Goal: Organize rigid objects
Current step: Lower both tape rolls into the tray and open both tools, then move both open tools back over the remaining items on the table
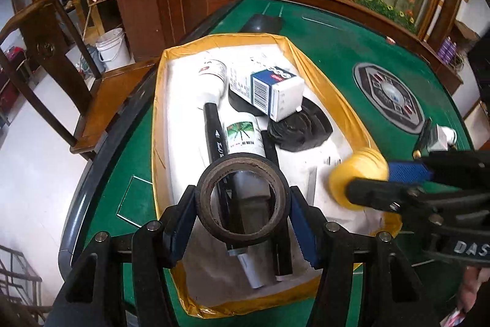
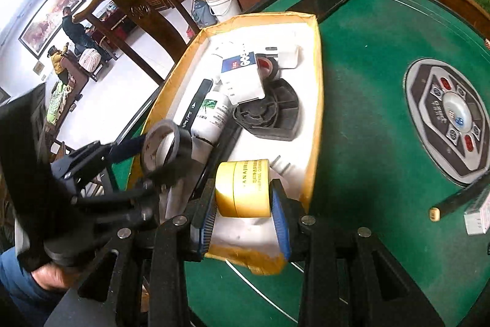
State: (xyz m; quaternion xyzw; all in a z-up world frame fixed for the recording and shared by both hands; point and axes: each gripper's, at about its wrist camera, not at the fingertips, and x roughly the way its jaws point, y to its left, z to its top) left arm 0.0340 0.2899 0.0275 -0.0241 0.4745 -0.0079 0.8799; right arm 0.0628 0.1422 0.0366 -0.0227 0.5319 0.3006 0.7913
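A yellow-rimmed box (image 1: 157, 100) (image 2: 318, 88) with a white floor lies on the green table. Inside lie white bottles (image 1: 243, 137) (image 2: 211, 115), a black marker (image 1: 214, 134), a blue-and-white carton (image 1: 275, 91) (image 2: 242, 75) and a black plastic part (image 1: 303, 127) (image 2: 269, 115). My left gripper (image 1: 242, 204) (image 2: 162, 152) is shut on a roll of black tape (image 1: 242, 201) (image 2: 167, 146), held above the box's near end. My right gripper (image 2: 245, 198) (image 1: 364, 183) is shut on a yellow jar (image 2: 243, 189) (image 1: 358, 180) over the box's near right corner.
A round control panel (image 1: 389, 97) (image 2: 450, 118) is set in the table's middle. A small white box and a dark stick (image 2: 459, 198) lie on the felt at the right. A dark flat item (image 2: 324, 2) lies beyond the box. A wooden chair (image 1: 46, 51) stands left of the table.
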